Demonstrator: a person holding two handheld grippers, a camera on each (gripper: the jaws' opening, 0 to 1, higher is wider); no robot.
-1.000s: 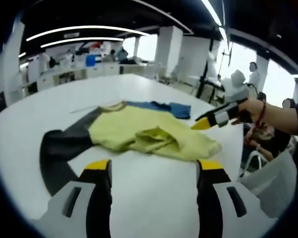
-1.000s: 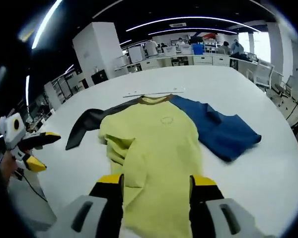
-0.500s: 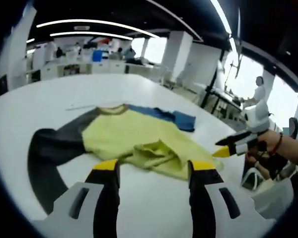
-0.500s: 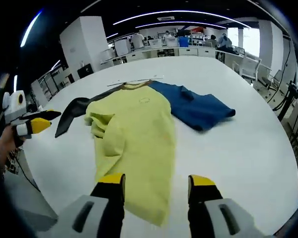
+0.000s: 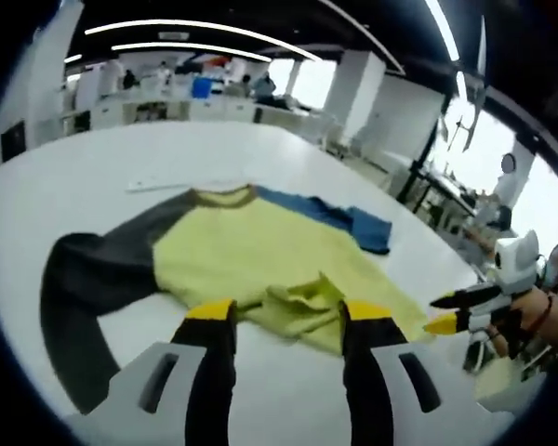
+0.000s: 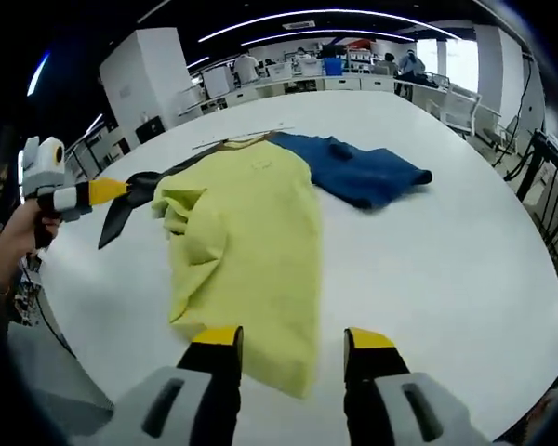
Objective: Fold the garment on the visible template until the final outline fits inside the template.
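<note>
Starting with the left gripper view: the garment (image 5: 251, 265) is a long-sleeve top with a yellow-green body, one dark grey sleeve (image 5: 84, 279) and one blue sleeve (image 5: 339, 214), lying spread on the white worktop (image 5: 93, 167). Our left tool (image 5: 277, 325) sits just in front of the garment's near edge, jaws wide apart with nothing between them. Right ahead of it the yellow fabric is bunched into a rumpled lump (image 5: 307, 302). Past the garment's collar there's a thin pale strip (image 5: 181, 183) on the worktop; we can't tell if that belongs to the template. The right tool (image 5: 465, 311) comes in off the garment's hem corner, held in a hand, its jaws close together and apparently empty.

Right gripper view: the garment (image 6: 251, 242) runs away from us, hem nearest, collar farthest. The blue sleeve (image 6: 363, 175) is still stretched out to one side and the grey sleeve (image 6: 135, 200) to the other. Our right tool (image 6: 293, 348) hangs just at the hem, jaws wide, gripping nothing. The left tool (image 6: 88, 193) hovers beside the grey sleeve, held level in a hand.

Progress-wise we'd say it's early days: both sleeves out, body full length, only that messy bunch on one side. Basically all the folding is left.
</note>
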